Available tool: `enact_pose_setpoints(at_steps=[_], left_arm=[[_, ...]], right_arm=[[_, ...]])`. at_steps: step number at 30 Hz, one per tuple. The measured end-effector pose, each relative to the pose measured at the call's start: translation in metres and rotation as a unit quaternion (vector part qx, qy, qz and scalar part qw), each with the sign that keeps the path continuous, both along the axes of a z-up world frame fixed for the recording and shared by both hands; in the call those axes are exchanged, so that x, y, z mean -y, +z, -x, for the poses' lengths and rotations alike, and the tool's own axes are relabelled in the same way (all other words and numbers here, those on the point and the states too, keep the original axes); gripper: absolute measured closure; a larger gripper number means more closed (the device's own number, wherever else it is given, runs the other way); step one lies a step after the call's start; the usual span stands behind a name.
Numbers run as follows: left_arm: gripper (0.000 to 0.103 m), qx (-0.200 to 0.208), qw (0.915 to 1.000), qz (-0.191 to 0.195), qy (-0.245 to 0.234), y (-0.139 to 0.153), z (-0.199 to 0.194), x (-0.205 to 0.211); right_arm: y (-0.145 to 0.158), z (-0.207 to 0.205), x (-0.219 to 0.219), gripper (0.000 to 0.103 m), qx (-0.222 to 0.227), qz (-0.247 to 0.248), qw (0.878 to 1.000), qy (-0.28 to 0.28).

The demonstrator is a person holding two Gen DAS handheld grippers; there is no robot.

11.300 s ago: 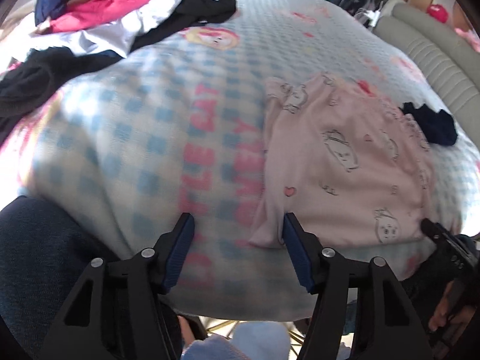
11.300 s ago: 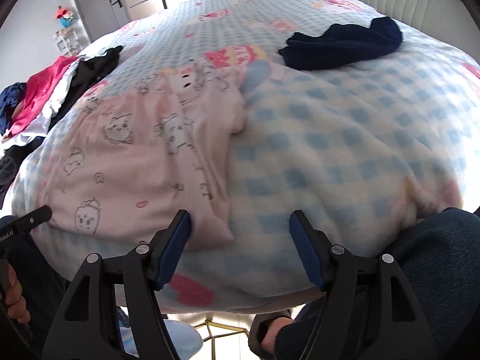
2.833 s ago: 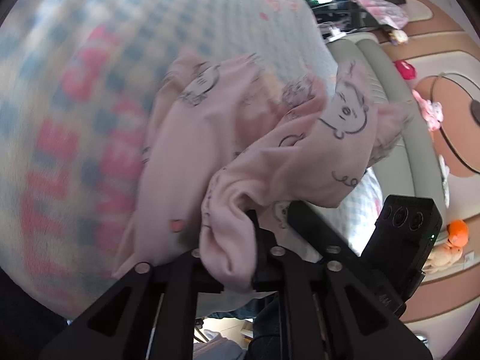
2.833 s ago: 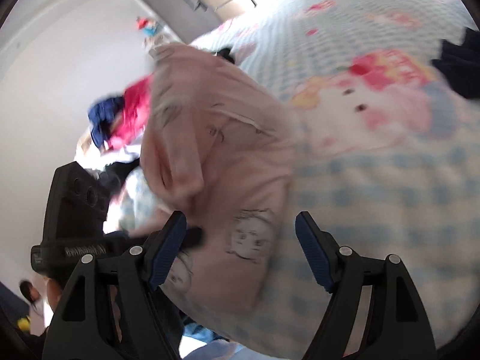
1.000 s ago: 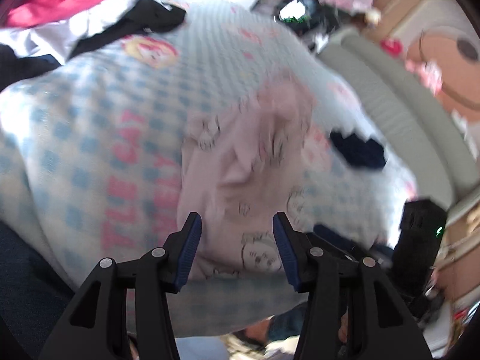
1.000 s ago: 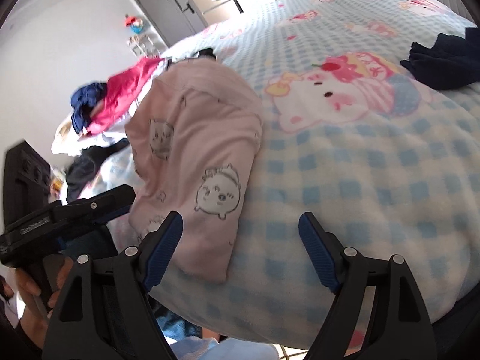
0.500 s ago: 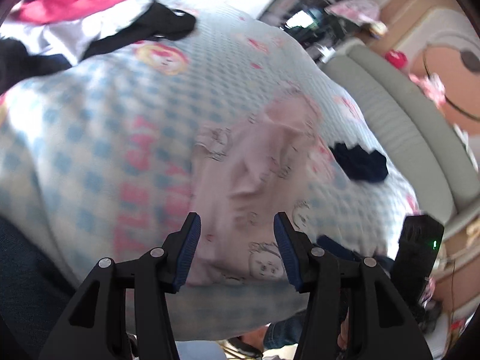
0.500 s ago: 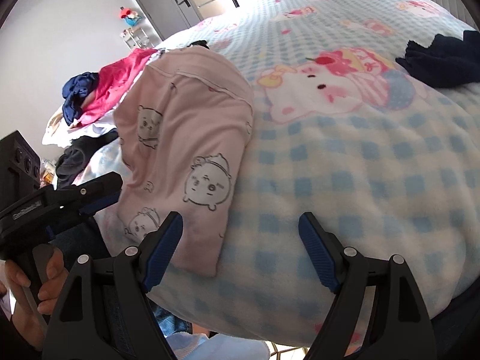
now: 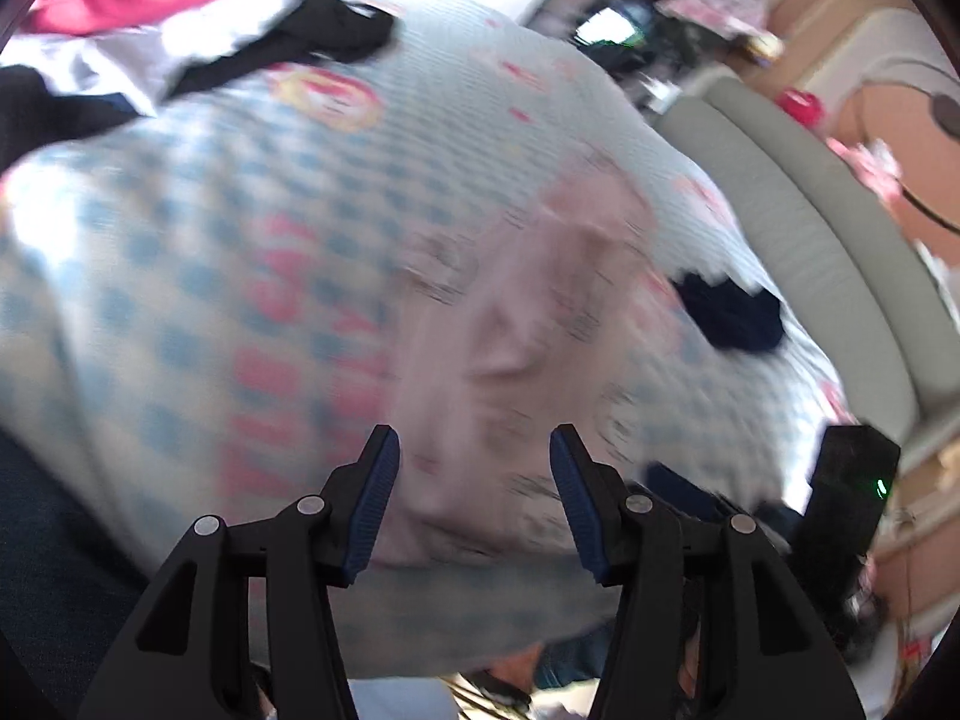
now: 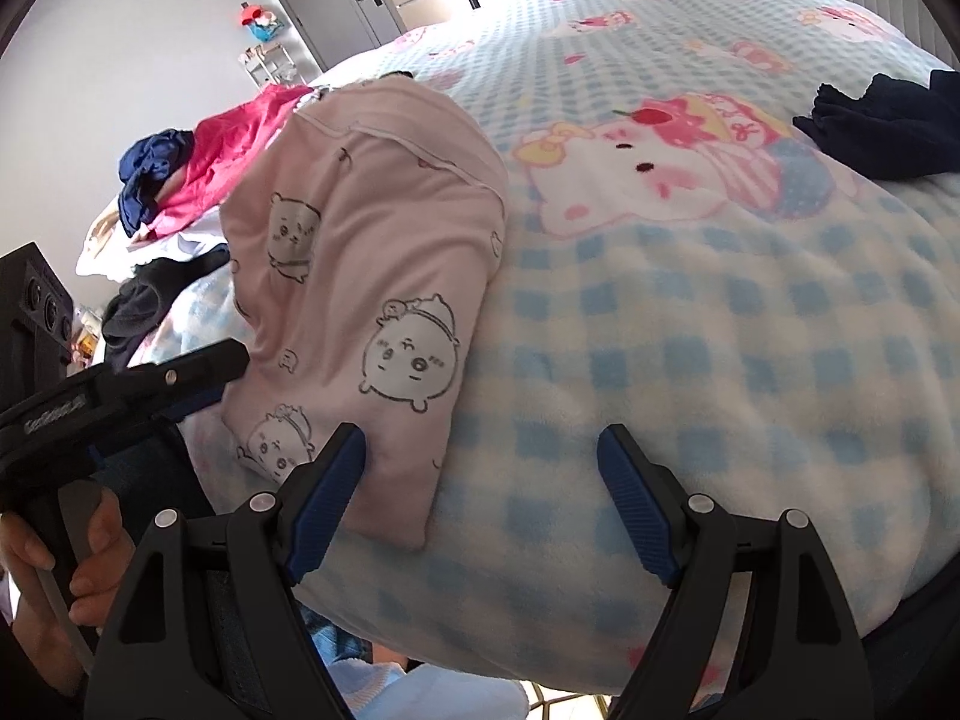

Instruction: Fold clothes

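Both your grippers, left (image 9: 474, 483) and right (image 10: 480, 498), gape empty over the pink garment (image 10: 360, 276). Red blanket (image 10: 720, 330) lettering is too blurred to read.

Left view blurred; pink garment (image 9: 510, 324) print unreadable.

Both wrist views look low and close across the bed (image 10: 720, 330), sharing the pink garment (image 9: 516, 324) from opposite sides.

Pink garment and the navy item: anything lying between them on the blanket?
Nothing: only bare blanket, with its cartoon cat print, separates the pink garment from the navy item. Clearest in the right wrist view.
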State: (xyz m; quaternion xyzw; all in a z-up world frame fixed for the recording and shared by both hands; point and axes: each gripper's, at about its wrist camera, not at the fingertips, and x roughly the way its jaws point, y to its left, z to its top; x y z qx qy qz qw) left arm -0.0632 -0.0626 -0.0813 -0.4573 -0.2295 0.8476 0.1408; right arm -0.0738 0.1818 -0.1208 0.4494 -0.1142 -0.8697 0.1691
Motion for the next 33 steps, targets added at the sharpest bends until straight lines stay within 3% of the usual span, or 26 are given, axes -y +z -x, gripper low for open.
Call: enact_pose_setpoints(at_steps=[3, 5, 7, 10, 12, 15, 17, 19, 22, 24, 30, 33], left_arm=[[0.045, 0.009, 0.9978, 0.064, -0.015, -0.005, 0.003, -0.017], [0.045, 0.022, 0.9955, 0.092, 0.004, -0.009, 0.005, -0.015], [0.045, 0.033, 0.9953, 0.084, 0.035, -0.012, 0.006, -0.002], [0.045, 0.019, 0.9954, 0.056, 0.076, -0.006, 0.001, 0.017], [0.046, 0.003, 0.996, 0.04, 0.08, 0.0, -0.002, 0.021], [0.045, -0.008, 0.9988, -0.003, 0.048, 0.003, -0.004, 0.019], [0.045, -0.009, 0.9996, 0.006, 0.025, 0.004, -0.003, 0.011], [0.045, 0.002, 0.9986, 0.051, 0.017, 0.001, -0.004, -0.001], [0.044, 0.031, 0.9957, 0.077, 0.043, -0.009, -0.001, 0.003], [0.044, 0.031, 0.9956, 0.069, 0.055, -0.009, -0.003, 0.009], [0.045, 0.002, 0.9965, 0.024, 0.079, 0.001, -0.013, 0.028], [0.045, 0.005, 0.9971, 0.026, 0.071, 0.0, -0.009, 0.024]], right_arm=[[0.0, 0.001, 0.004, 0.022, -0.001, -0.004, 1.0, 0.007], [-0.003, 0.001, 0.009, 0.022, 0.004, -0.029, 1.0, 0.013], [-0.006, 0.002, 0.01, 0.022, 0.007, -0.048, 0.999, 0.017], [-0.005, 0.001, 0.006, 0.022, 0.009, -0.036, 0.999, 0.012], [-0.003, 0.001, 0.003, 0.022, 0.005, -0.022, 1.0, 0.007], [0.004, -0.001, -0.003, 0.021, -0.01, 0.01, 1.0, 0.0], [0.007, -0.001, -0.004, 0.021, -0.017, 0.021, 1.0, 0.002], [0.009, -0.002, -0.002, 0.021, -0.021, 0.025, 0.999, 0.006], [-0.001, 0.001, 0.005, 0.021, 0.0, -0.021, 1.0, 0.011], [-0.004, 0.002, 0.005, 0.022, 0.004, -0.036, 0.999, 0.014], [0.01, -0.004, -0.016, 0.022, -0.025, 0.01, 0.999, -0.019], [0.006, -0.001, -0.014, 0.022, -0.011, 0.026, 0.999, -0.014]])
